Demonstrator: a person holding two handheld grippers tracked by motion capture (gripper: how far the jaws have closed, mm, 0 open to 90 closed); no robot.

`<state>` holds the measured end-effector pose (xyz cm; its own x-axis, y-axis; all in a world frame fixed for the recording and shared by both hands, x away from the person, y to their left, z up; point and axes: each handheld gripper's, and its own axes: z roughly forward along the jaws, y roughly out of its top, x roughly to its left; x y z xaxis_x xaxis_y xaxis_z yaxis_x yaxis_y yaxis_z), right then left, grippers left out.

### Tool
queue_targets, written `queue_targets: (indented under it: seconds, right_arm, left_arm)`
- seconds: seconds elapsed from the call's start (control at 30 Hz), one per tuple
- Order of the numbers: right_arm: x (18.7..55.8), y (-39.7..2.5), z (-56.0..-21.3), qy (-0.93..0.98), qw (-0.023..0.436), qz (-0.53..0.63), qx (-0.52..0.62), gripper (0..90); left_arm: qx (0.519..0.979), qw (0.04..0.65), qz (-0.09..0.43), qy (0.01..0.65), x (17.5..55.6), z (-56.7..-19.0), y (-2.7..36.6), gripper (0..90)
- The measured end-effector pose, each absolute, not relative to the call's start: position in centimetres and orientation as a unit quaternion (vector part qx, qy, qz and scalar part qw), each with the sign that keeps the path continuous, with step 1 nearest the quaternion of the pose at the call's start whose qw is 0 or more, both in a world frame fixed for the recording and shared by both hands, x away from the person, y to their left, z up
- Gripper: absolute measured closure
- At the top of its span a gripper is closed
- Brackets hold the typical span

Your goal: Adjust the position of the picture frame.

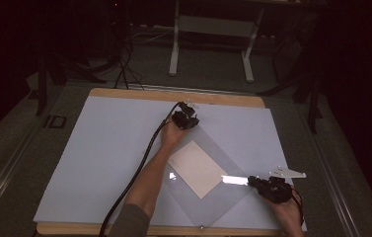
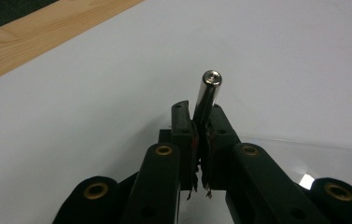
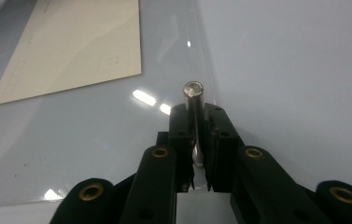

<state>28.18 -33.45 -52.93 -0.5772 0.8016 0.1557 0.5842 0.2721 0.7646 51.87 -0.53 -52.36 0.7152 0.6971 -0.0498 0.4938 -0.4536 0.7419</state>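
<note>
- High view first: my left gripper [image 1: 185, 120] sits at the far corner of the clear sheet [image 1: 233, 173], which lies cornerwise as a diamond on the pale blue mat [image 1: 99, 148], and my right gripper [image 1: 267, 186] sits at the sheet's right corner.
- Left gripper view: my jaws are clamped on a short metal pin [image 2: 207, 95], which stands up between them with its rounded head above the jaw tips. The sheet's edge runs just to the right of the jaws here, and bare mat lies ahead.
- Right gripper view: these jaws are likewise pressed tight on a second metal rod [image 3: 193, 100], upright in the grip, its flat head clear of the tips. The sheet lies under and to the left of the jaws, its edge passing just beside the rod.
- The cream paper [image 1: 197, 168] rests under or on the sheet near its middle, between my two hands; I cannot tell which layer is on top. Its long axis runs from upper left to lower right in the high view, roughly toward my right hand.
- What matters next, as I judge it: each rod is at a corner, and the two corners are adjacent, not opposite. The paper is about equally near both hands.
- I would guess the rods are meant to pin or press the sheet corners, so each must come straight down onto its own corner without dragging the sheet sideways.
</note>
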Motion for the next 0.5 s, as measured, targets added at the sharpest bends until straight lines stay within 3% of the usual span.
queue_targets:
  seconds: [0.5]
  right_arm:
    - [31.8,-33.9,-50.3,0.771,0.151,0.414,0.460,81.5]
  left_arm:
    - [0.856,0.387,0.118,0.323,51.0,-50.3,4.5,86.0]
